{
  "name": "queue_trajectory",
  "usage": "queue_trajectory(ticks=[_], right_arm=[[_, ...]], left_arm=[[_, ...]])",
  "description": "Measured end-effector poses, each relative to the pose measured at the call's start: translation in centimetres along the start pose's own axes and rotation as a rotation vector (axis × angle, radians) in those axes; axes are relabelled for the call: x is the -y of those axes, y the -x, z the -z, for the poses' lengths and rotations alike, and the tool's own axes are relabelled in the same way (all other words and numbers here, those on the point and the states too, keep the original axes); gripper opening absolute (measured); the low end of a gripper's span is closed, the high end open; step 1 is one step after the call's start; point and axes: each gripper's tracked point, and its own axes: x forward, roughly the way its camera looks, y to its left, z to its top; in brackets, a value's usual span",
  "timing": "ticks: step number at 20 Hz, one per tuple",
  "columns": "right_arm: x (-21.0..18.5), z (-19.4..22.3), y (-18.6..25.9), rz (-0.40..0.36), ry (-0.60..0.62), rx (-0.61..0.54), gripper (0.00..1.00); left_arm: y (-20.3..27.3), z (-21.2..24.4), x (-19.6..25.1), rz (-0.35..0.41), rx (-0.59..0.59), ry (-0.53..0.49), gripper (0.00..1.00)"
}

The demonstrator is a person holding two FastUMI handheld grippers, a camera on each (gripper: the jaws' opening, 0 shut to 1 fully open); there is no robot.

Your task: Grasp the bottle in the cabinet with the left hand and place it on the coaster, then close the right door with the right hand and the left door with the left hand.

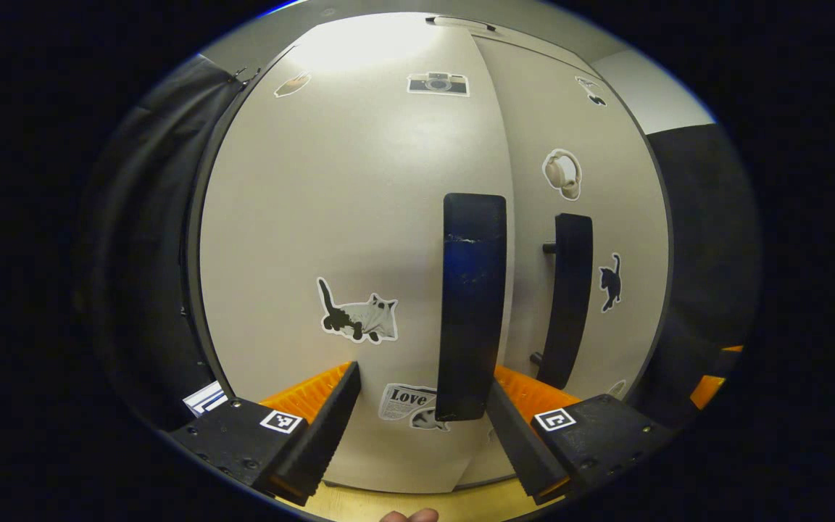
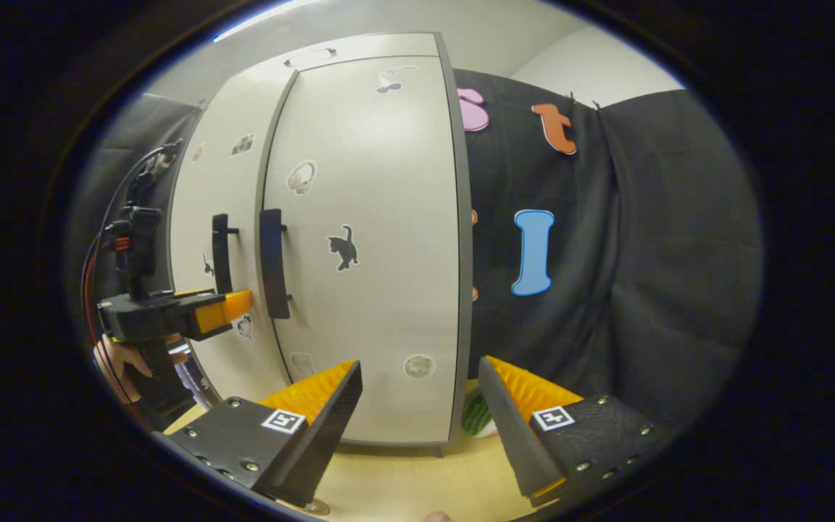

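cabinet doors (image 1: 359, 217): smooth matt laminate | handles (image 1: 472, 304): matt plastic | stickers (image 1: 359, 319): glossy paper | tabletop (image 2: 403, 478): pale wood

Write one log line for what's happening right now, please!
cabinet: both doors look shut | left gripper: open, at left door handle | right gripper: open, holding nothing, facing right door

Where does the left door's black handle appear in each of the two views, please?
Left gripper view: left door's handle stands just right of centre, close up, between the open left tongs.
Right gripper view: far left, small, above the left tongs.
Shared landmark: black cat sticker on the right door.
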Motion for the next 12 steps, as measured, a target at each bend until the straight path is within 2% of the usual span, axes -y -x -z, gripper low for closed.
queue_trajectory(ticks=[6, 12], right_arm=[[-1.0, -0.8, 1.7, -0.018, -0.004, 0.016, 0.98], [-2.2, -2.7, 3.6, -0.031, -0.003, 0.044, 0.98]], left_arm=[[0.4, 0.3, 0.1, -0.025, -0.017, 0.027, 1.00], [7.0, -1.9, 0.1, -0.028, 0.038, -0.012, 1.00]])
